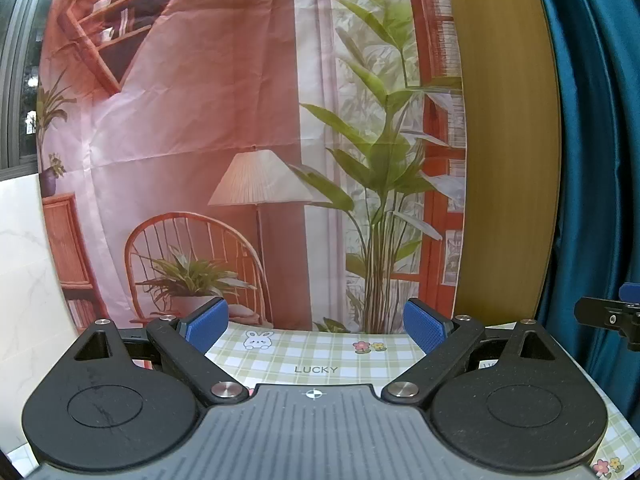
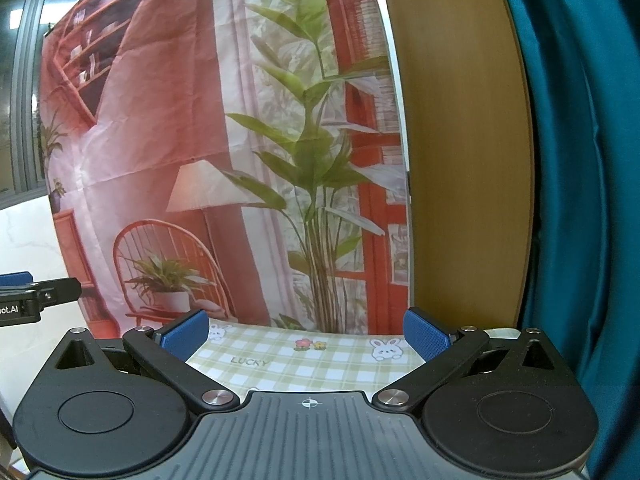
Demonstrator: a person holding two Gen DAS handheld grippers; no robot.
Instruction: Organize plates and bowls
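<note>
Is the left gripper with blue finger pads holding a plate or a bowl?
No, the left gripper stands open, and between its blue pads only the green checked tablecloth shows.

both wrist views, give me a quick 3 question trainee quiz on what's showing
1. True or false: the left gripper holds a plate.
2. What word is printed on the checked tablecloth?
3. What hangs behind the table? A) printed room backdrop B) mirror C) shelf of bowls

Key:
1. False; its fingers are spread with nothing between, like the right gripper.
2. LUCKY
3. A; no plates or bowls show in either view.
</note>
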